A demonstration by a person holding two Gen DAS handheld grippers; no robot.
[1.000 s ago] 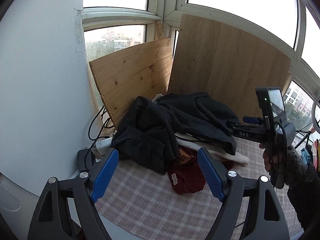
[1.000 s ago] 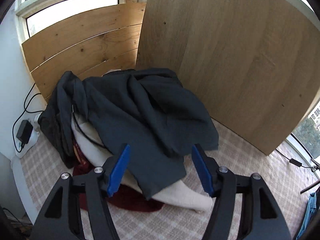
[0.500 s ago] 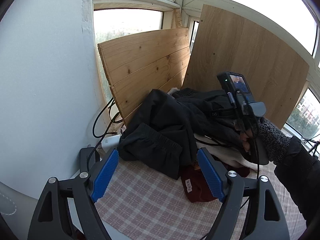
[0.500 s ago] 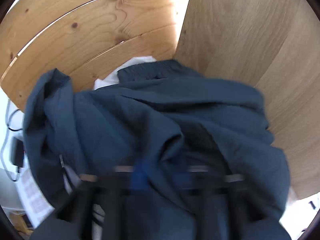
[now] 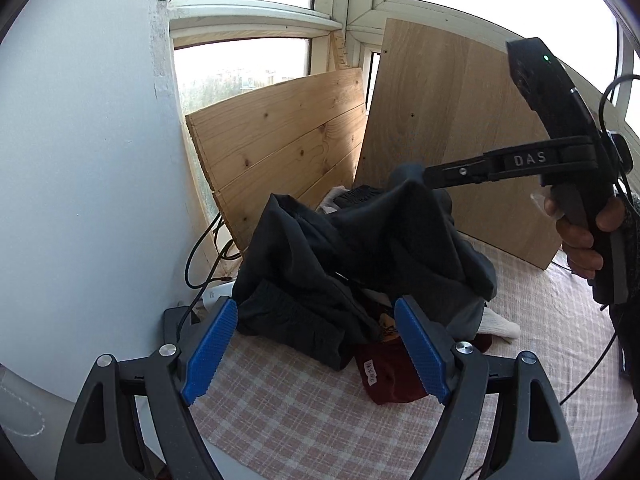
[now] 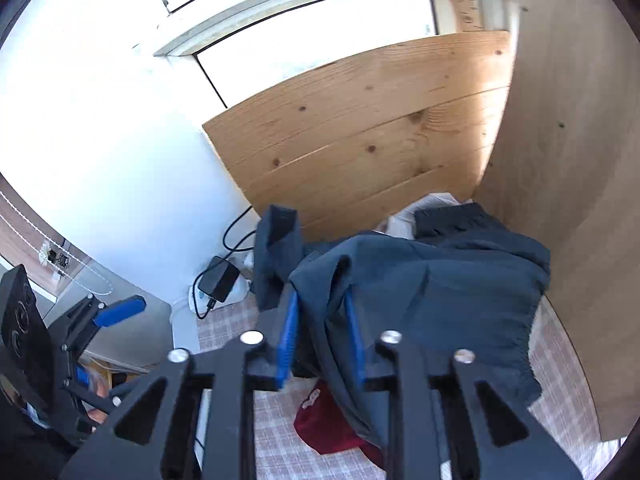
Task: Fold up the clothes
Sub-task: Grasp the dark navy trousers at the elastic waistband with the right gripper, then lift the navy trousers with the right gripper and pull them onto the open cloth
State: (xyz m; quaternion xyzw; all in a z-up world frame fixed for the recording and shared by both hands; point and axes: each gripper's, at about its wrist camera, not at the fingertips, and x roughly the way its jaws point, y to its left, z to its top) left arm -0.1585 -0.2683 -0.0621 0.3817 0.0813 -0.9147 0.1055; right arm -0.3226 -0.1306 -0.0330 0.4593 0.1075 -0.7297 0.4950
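Observation:
A pile of clothes lies on the checked cloth (image 5: 304,408) in the corner: a dark garment (image 5: 360,248) on top, a dark red one (image 5: 390,376) and a white one (image 5: 500,326) below. My right gripper (image 6: 322,336) is shut on a fold of the dark garment (image 6: 432,292) and lifts it above the pile; it also shows in the left wrist view (image 5: 420,174). My left gripper (image 5: 316,354) is open and empty, just in front of the pile.
Two wooden boards (image 5: 288,144) lean against the window behind the pile. A white wall (image 5: 80,200) stands on the left. A black adapter (image 6: 218,278) with cables and a white power strip (image 5: 214,294) lie in the corner by the wall.
My right gripper went down onto the pile, shut on the dark garment and has raised it. My left gripper stayed open and moved slightly nearer the pile.

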